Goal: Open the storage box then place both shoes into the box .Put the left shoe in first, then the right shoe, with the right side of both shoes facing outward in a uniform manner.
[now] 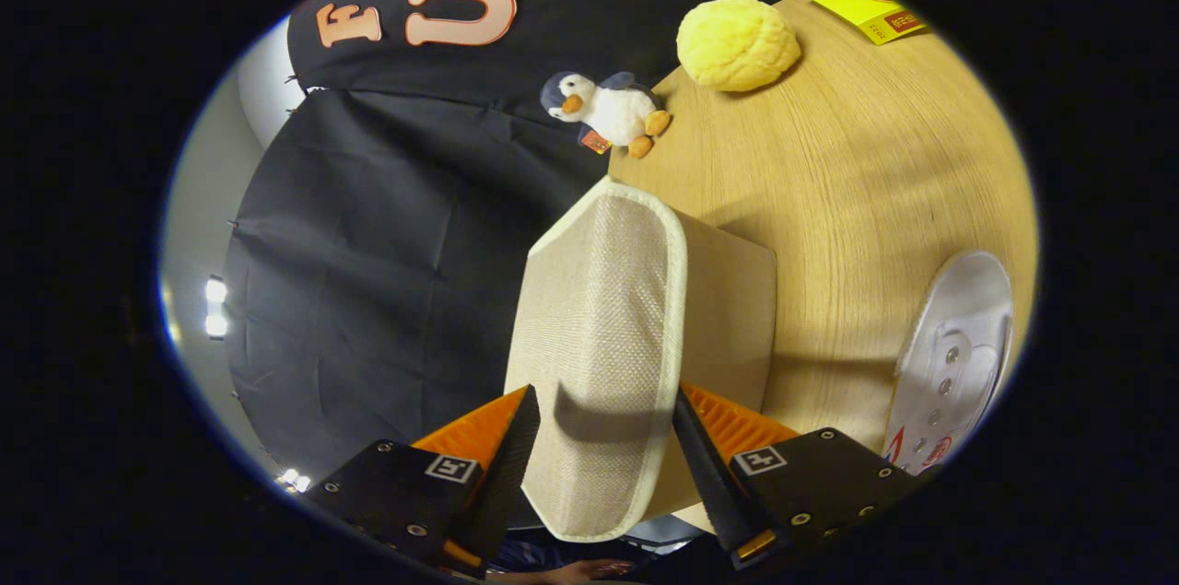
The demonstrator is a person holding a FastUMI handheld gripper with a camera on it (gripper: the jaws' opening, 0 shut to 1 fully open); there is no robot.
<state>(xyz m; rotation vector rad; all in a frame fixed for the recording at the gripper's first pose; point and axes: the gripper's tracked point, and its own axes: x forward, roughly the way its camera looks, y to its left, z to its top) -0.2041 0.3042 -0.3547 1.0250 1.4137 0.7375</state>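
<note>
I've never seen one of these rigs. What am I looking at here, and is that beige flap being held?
No robot arm here: a person carries a hand-held gripper, and the camera rides on it, looking forward along its two black-and-orange fingers. The jaws stand on either side of the lid of a beige fabric box; they appear to clasp it, lifted. The box sits on a wooden table. Beyond it lie a toy penguin, a yellow plush ball and a yellow card. A white shoe lies beside the box.
</note>
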